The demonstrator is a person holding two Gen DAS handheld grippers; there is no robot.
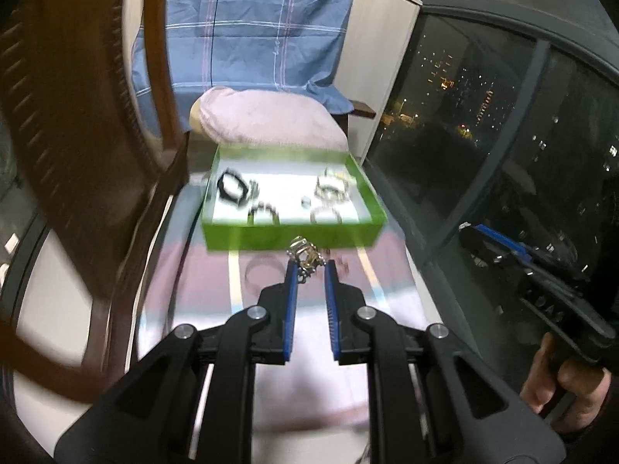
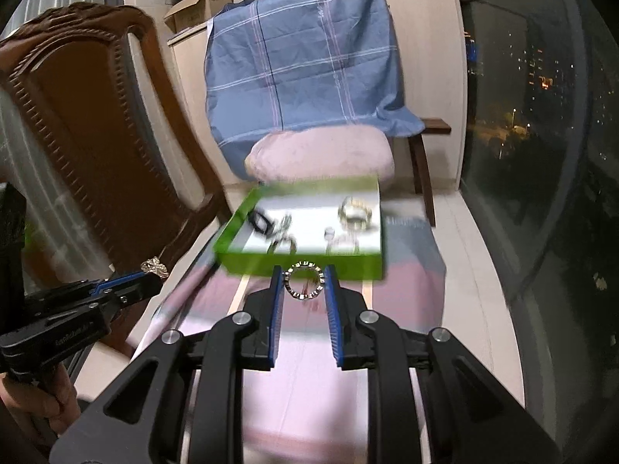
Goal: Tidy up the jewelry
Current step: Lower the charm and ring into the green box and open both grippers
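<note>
A green tray (image 1: 294, 236) with a white floor stands on a pink cloth ahead of both grippers; it also shows in the right wrist view (image 2: 301, 268). It holds several bracelets, among them a black one (image 1: 232, 190) and clear ones (image 1: 332, 189). My left gripper (image 1: 309, 266) is shut on a gold and silver chain bracelet (image 1: 303, 257), held just short of the tray's near wall. My right gripper (image 2: 303, 280) is shut on a silver beaded ring bracelet (image 2: 303, 280), also just before the tray. The left gripper with its bracelet (image 2: 154, 266) shows at the left of the right wrist view.
A carved wooden chair (image 1: 77, 135) stands close on the left. Another chair with a pink cushion (image 1: 267, 120) and a blue plaid cloth (image 1: 251, 27) is behind the tray. A dark window (image 1: 503, 135) runs along the right. A clear bangle (image 1: 263, 272) lies on the pink cloth.
</note>
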